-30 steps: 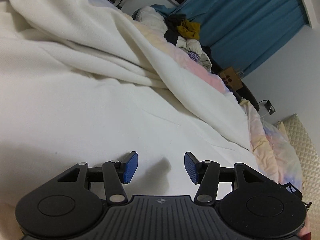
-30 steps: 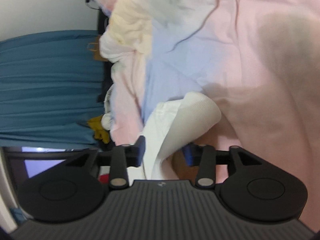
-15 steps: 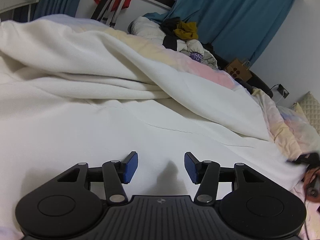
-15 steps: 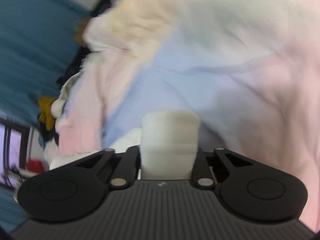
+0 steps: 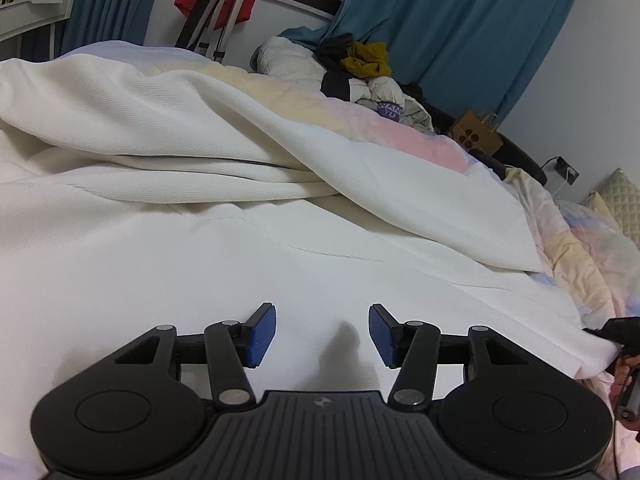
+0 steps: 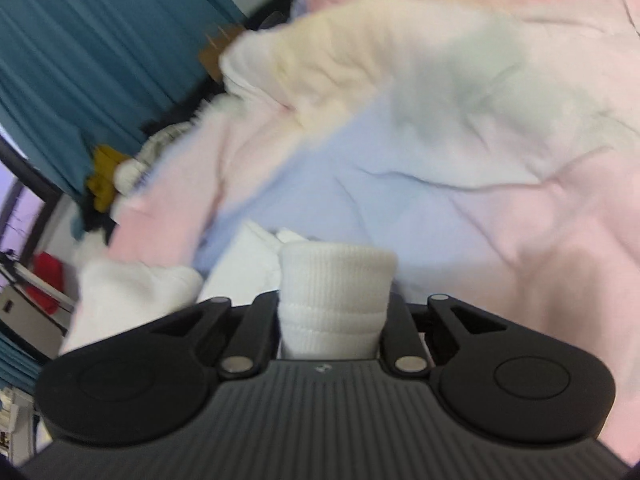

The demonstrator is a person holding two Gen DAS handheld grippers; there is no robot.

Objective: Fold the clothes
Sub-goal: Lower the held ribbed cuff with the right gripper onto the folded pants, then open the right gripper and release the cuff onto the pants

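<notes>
The left gripper [image 5: 322,338] has its blue pads [image 5: 260,334] wide apart with nothing between them; it hovers low over a flat stretch of the white garment [image 5: 200,248], and whether the pads touch the cloth cannot be told. The garment covers most of the left wrist view, with a thick fold running from 9 o'clock toward 3 o'clock across the middle.

The right gripper [image 6: 334,312] is clamped on a ribbed white cuff [image 6: 336,280] of the same white knit, which stands up between the fingers at the centre of its view. More white cloth bunches at 8 o'clock. Behind it lies a pastel quilt [image 6: 460,152] in pink, blue and yellow; this view is blurred.

At 4 o'clock in the left view, the right gripper's black tip [image 5: 618,330] meets the garment's edge, with a hand [image 5: 624,372] just below it.

Purple cloth [image 5: 390,109] in the clothes pile [image 5: 360,72] at 1 o'clock reads "WAN" over "YU"; the rest is hidden. A brown paper bag [image 5: 476,138] beside it bears dark dots. Teal curtains [image 5: 460,32] hang behind.
</notes>
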